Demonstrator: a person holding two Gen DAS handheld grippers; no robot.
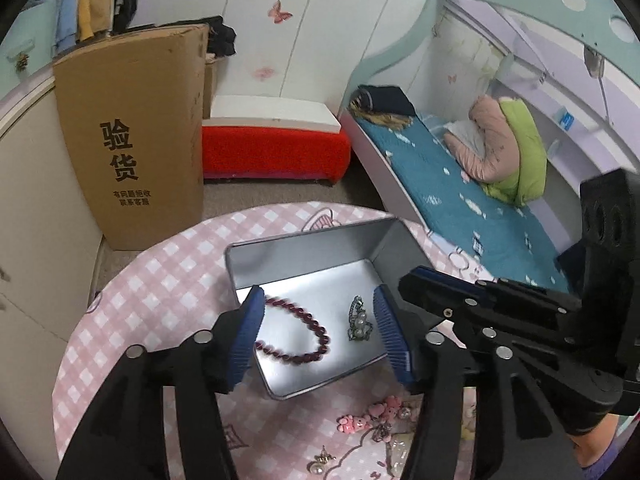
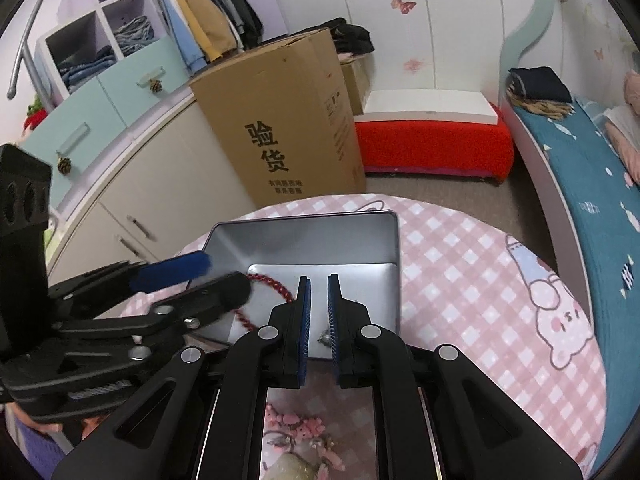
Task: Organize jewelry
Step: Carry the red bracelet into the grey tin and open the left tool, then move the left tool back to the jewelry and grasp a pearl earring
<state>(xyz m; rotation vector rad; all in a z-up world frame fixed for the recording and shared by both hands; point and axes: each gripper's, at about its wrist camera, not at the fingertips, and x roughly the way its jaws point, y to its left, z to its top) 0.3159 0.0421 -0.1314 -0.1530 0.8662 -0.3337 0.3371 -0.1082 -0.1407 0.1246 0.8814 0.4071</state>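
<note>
Pink checked cloth covers the round table [image 1: 132,304], on which an open silver tin [image 1: 304,252] has been set near the middle, its raised far and right walls serving to keep small pieces from sliding out. Inside it, a dark red bead bracelet [image 1: 298,334] and a small pearl-and-chain piece [image 1: 359,322] are laid apart on the floor of the tin. The left gripper [image 1: 320,336] is held over the tin with its blue pads spread wide, one to each side of the two pieces, nothing being gripped. The right gripper [image 2: 319,320] is seen with its pads drawn close, a narrow gap left between them; the pearl piece [image 2: 326,338] shows in that gap, but whether it is pinched cannot be told. More jewelry, pink flower charms [image 1: 370,414] and a pearl earring [image 1: 320,462], is left on the cloth just before the tin's near edge. Little room is judged to remain between the two grippers over the tin, while open cloth is offered to the left
</note>
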